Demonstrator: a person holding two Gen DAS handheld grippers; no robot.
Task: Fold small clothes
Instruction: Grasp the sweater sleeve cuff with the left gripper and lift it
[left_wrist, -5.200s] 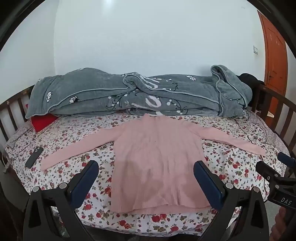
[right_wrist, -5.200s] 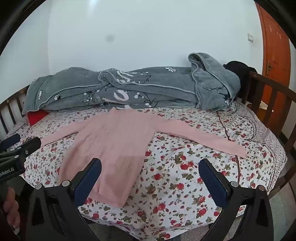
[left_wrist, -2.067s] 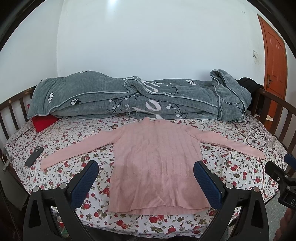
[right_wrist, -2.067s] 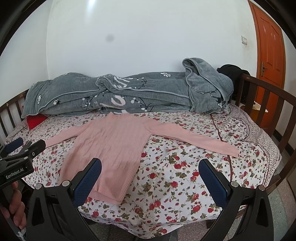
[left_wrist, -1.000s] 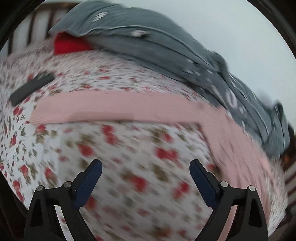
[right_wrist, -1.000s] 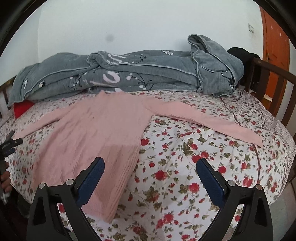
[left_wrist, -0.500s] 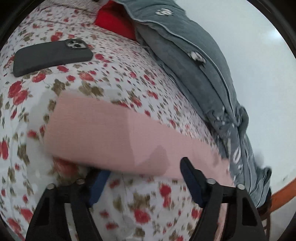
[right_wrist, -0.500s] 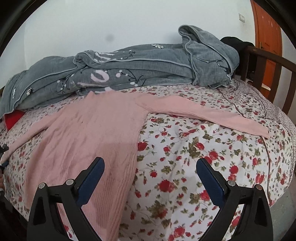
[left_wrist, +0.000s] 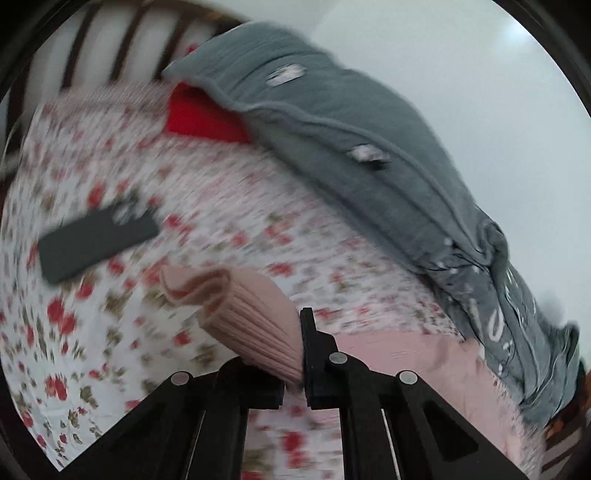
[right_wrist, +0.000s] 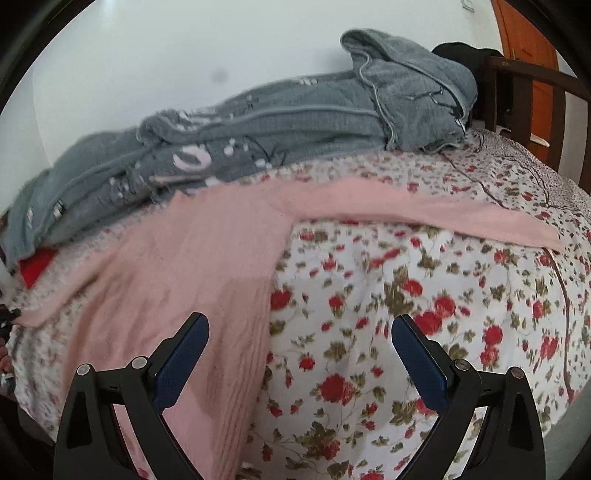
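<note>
Floral bedsheet (right_wrist: 424, 280), left claw (left_wrist: 301, 354) pinching pink sweater (right_wrist: 192, 258) cuff (right claw (right_wrist: 299, 347) spread, over the hem edge).

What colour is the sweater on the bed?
Pale pink sweater, best seen in the right wrist view.

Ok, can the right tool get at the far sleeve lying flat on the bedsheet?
Probably yes. The right tool is open and empty, and the sleeve lies flat on the floral bedsheet with nothing on or in front of it.
</note>
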